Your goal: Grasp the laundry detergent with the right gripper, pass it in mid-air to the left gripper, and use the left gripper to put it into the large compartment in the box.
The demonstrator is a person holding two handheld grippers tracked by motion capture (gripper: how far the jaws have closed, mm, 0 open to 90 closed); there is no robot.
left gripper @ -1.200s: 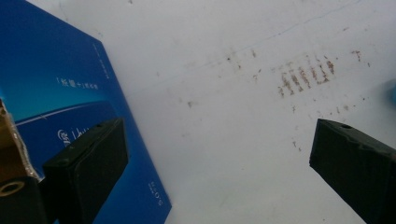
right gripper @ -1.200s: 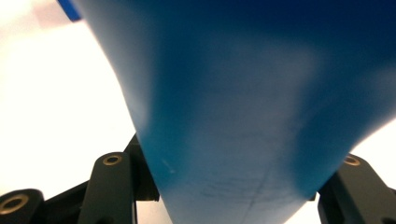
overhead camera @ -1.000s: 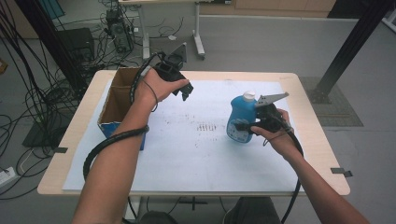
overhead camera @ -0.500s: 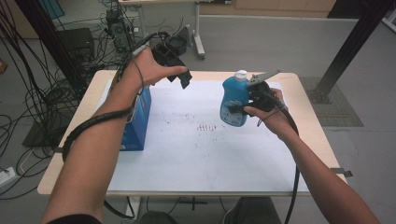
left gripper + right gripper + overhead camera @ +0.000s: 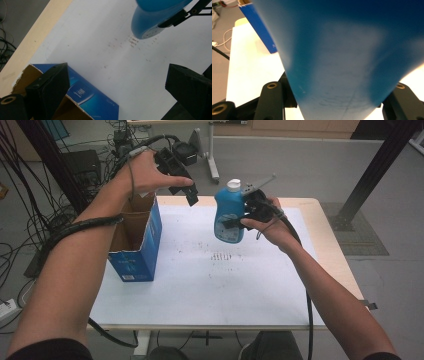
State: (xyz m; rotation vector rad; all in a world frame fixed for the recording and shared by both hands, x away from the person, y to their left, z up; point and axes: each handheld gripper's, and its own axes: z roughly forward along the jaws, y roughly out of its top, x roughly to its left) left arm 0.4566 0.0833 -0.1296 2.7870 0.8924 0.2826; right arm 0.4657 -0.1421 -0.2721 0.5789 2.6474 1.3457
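Blue plastic bottle (image 5: 229,215) with a white cap, upright with a slight tilt, lifted clear above the white sheet on the table. Rounded base toward the sheet, cap on top. Close up in the right gripper view, a smooth blue body (image 5: 342,57); in the left gripper view, the rounded blue bottom (image 5: 147,23).

high cam looks down on table (image 5: 210,285); gripper cams close-up, all share blue bottle (image 5: 229,217) & box (image 5: 136,251)

Left tongs (image 5: 191,195) raised, jaws wide apart, empty; right tongs (image 5: 235,222) lifted, jaws clamped shut on load.
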